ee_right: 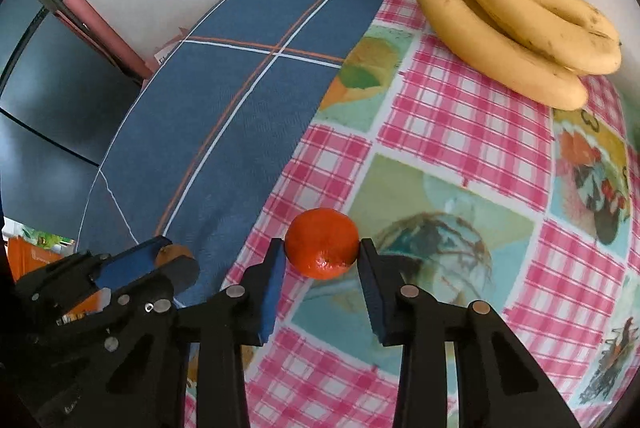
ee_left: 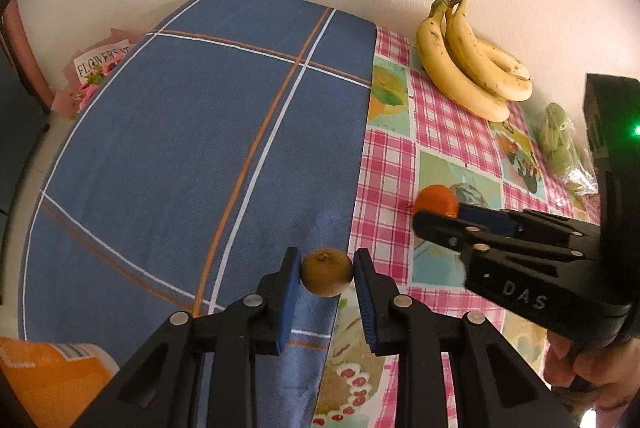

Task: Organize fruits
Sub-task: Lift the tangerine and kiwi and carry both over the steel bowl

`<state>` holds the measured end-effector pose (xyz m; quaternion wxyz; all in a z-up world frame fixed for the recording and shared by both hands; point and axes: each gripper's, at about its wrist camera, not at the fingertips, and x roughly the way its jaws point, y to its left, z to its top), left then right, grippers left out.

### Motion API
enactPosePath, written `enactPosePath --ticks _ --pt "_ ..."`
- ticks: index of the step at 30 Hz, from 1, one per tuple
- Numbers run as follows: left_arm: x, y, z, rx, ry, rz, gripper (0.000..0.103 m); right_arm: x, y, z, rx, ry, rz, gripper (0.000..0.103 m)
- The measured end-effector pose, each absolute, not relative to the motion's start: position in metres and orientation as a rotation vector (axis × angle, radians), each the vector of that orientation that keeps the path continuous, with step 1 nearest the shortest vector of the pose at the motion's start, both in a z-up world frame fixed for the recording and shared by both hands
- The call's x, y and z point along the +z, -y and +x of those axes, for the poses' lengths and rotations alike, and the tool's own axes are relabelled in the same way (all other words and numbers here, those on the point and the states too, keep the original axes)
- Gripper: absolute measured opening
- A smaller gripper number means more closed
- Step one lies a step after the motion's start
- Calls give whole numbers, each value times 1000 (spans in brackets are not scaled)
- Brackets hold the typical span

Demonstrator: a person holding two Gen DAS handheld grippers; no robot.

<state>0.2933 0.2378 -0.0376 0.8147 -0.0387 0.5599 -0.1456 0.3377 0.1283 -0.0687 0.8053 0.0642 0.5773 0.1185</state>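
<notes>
Here the left hand-held gripper clenches one brown kiwi right at the edge where the blue cloth meets the pink checked cloth on the desk. The right hand-held gripper grips one orange on the checked cloth. The blue cloth lies bare. One bunch of three bananas lies by the wall, well apart.

My left tool is matt black plastic with shiny metal pins, clamped on a dull, fuzzy-looking brown fruit. The orange is glossy and dimpled. Blue cloth is woven; the checked cover looks smooth.
</notes>
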Motion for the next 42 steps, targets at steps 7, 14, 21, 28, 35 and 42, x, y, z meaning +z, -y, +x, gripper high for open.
enactPosePath --ticks 7,14,21,28,35,42 --pt "-21 -212 269 -319 -1208 -56 29 -43 -106 303 220 -1222 111 38" --pt "5 -157 228 -347 -1214 -16 29 4 -26 220 113 -1187 69 38" --pt "30 -88 172 -387 -1201 19 29 42 46 139 17 -1147 102 38" --pt "50 -10 116 -454 -1174 55 29 59 108 61 -90 -1113 148 38" --pt "49 57 72 -501 -1157 93 29 54 169 -3 -198 -1093 208 38" --pt "37 112 36 -544 -1152 131 29 39 216 -43 -288 -1100 237 38"
